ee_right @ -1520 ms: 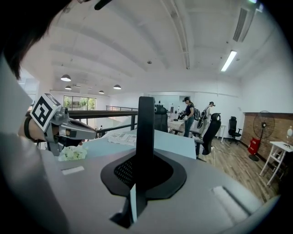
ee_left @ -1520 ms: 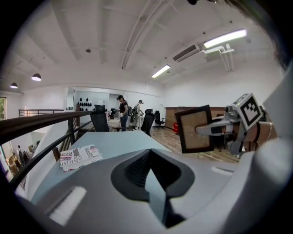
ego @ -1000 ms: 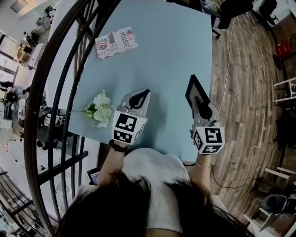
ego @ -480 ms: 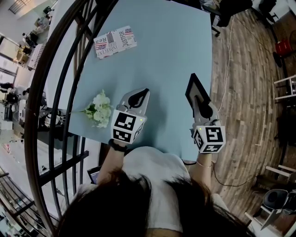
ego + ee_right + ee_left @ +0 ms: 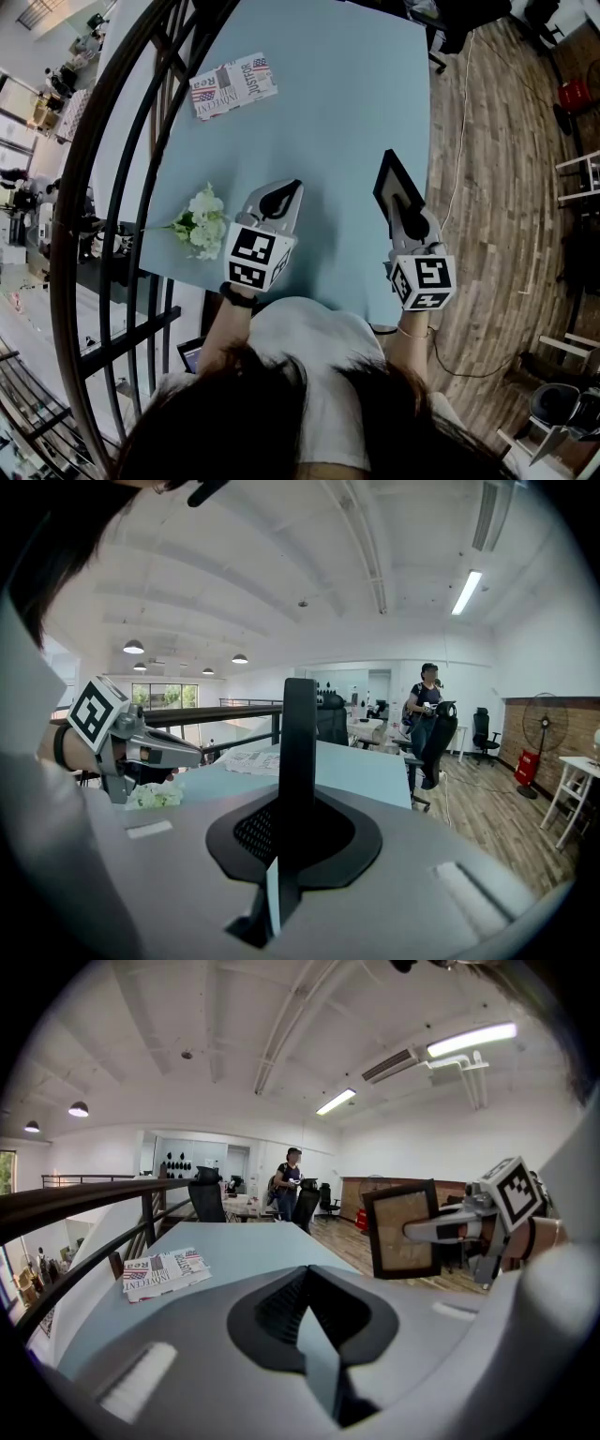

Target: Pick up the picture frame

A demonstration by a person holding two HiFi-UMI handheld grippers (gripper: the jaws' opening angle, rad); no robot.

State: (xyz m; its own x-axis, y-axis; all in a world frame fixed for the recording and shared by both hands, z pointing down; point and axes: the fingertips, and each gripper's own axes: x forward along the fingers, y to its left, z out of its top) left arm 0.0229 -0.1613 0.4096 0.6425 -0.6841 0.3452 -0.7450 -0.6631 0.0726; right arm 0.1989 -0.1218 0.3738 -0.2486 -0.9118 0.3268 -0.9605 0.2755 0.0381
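The picture frame (image 5: 393, 185) is black with a brown back and stands upright above the right side of the light-blue table (image 5: 337, 103). My right gripper (image 5: 403, 204) is shut on its lower edge. In the right gripper view the frame (image 5: 299, 752) shows edge-on, rising from the closed jaws of the right gripper (image 5: 278, 869). The left gripper view shows the frame (image 5: 403, 1229) from behind with the right gripper (image 5: 441, 1230) clamped on it. My left gripper (image 5: 292, 188) hovers over the table to the frame's left, shut and holding nothing (image 5: 323, 1358).
A booklet with flag print (image 5: 234, 86) lies at the table's far left. White flowers (image 5: 202, 223) lie at the near left edge. A curved black railing (image 5: 122, 169) runs along the left. Wooden floor (image 5: 497, 169) lies to the right.
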